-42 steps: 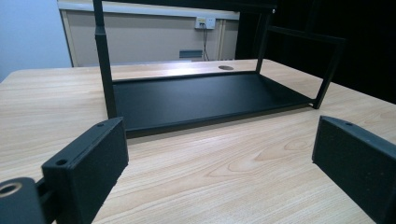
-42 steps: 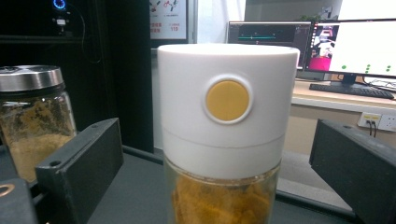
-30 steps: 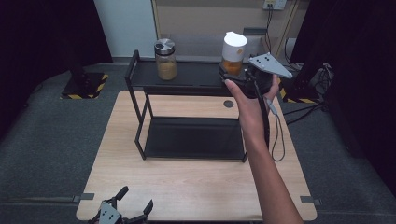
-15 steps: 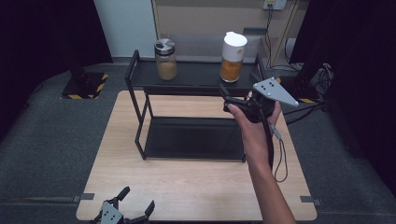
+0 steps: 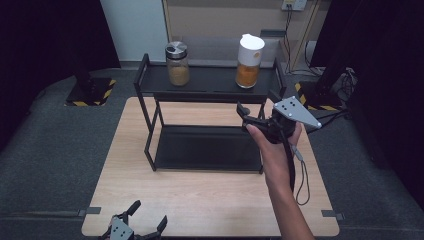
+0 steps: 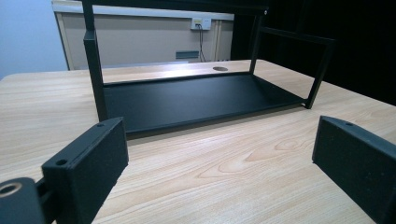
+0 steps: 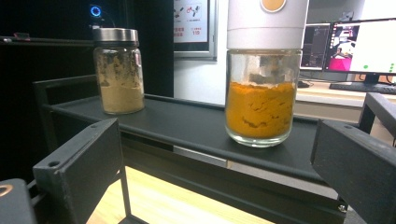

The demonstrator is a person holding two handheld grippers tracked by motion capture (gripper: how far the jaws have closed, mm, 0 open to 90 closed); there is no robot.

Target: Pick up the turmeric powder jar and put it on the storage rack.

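A black two-tier rack (image 5: 150, 95) stands on the wooden table. Two jars sit on its top shelf: a silver-lidded jar of tan powder (image 5: 177, 64) (image 7: 119, 70) at the left, and a white-lidded jar of orange powder (image 5: 249, 61) (image 7: 261, 93) at the right. A hand holds my right gripper (image 5: 256, 103) (image 7: 215, 158) open in front of the shelf, a little short of the white-lidded jar, with nothing between its jaws. My left gripper (image 5: 148, 215) (image 6: 219, 144) lies open on the table's near edge and faces the rack's bare lower shelf (image 6: 196, 95).
The wooden table (image 5: 210, 200) has free room in front of the rack. The right gripper's cable (image 5: 300, 175) hangs beside the forearm. Dark floor surrounds the table, with cables and stands at the back right.
My right gripper has drawn back from the white-lidded jar toward the person and sunk lower, leaving the jar standing on the top shelf. The left gripper has not moved.
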